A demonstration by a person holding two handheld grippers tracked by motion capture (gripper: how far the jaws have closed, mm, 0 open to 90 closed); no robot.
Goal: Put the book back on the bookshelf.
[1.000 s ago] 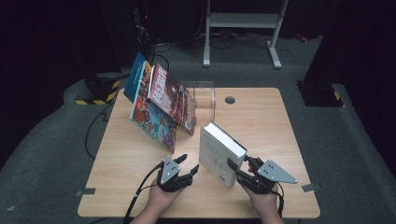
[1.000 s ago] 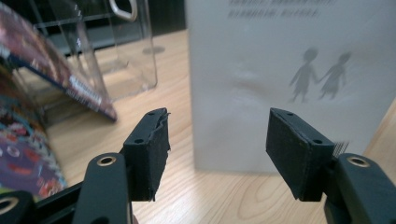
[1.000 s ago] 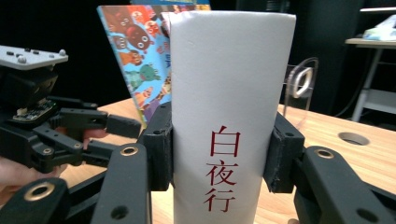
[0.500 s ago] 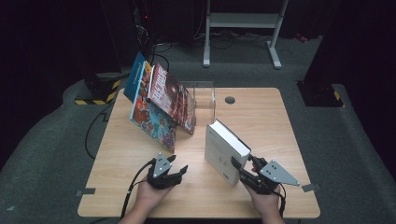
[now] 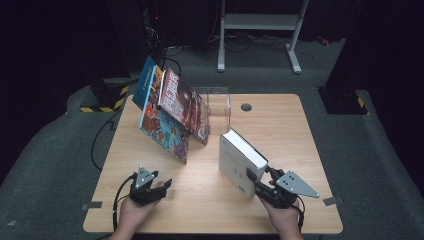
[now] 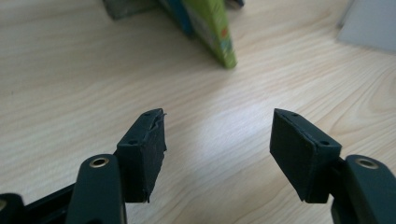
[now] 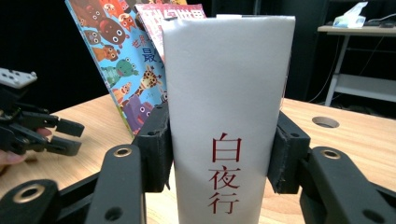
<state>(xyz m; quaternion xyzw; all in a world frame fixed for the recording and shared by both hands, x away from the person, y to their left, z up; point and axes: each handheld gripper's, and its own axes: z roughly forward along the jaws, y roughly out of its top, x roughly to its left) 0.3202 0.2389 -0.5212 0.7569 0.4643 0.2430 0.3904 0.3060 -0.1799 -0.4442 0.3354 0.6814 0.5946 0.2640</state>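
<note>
I am looking at a lab or studio recording space. A lone light-wood table [image 5: 280, 125] with a cable grommet hole [image 5: 246, 107] is standing on grey carpet [image 5: 60, 165]. Black curtains are closing off the surroundings at 9, 12 and 3 o'clock. At 12 o'clock a white metal stand [image 5: 260, 30] is sitting behind the table; cables [image 5: 170, 52] are trailing across the floor at 11 o'clock. Yellow-black hazard tape [image 5: 102, 106] is marking a base at 10 o'clock.

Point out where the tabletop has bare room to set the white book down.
Free: the right side of the table beyond the white book, and the front middle between left gripper and right gripper. Crowded: the back left, with leaning picture books and clear stand.
</note>
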